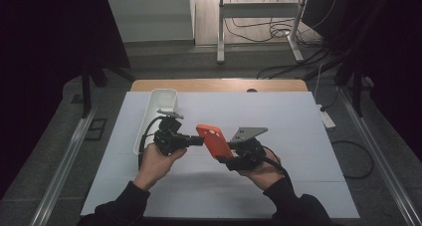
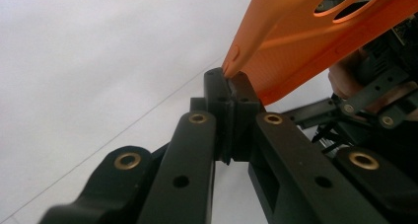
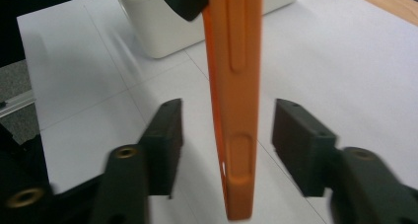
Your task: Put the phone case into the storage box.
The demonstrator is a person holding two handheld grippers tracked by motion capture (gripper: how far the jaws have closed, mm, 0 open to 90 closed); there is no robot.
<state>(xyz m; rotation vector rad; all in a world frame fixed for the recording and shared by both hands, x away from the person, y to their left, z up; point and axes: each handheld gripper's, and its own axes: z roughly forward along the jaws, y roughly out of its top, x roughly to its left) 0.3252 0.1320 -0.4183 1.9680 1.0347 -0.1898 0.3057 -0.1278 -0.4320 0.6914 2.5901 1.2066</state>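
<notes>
Mid-handover above the white mat (image 1: 298, 136), the left gripper (image 2: 230, 81) pinches the orange phone case (image 1: 215, 140) by its 9 o'clock edge while the right gripper (image 3: 226, 150) stands half-open around it, untouching; next, probably the white bin (image 1: 158, 111) at 10 o'clock.

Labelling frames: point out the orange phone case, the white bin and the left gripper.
orange phone case (image 3: 235, 110): right gripper view, side edge with button bumps.
white bin (image 1: 158, 106): high view, near-side wall.
left gripper (image 2: 229, 93): left gripper view, shut tips pinching the case's corner.
</notes>
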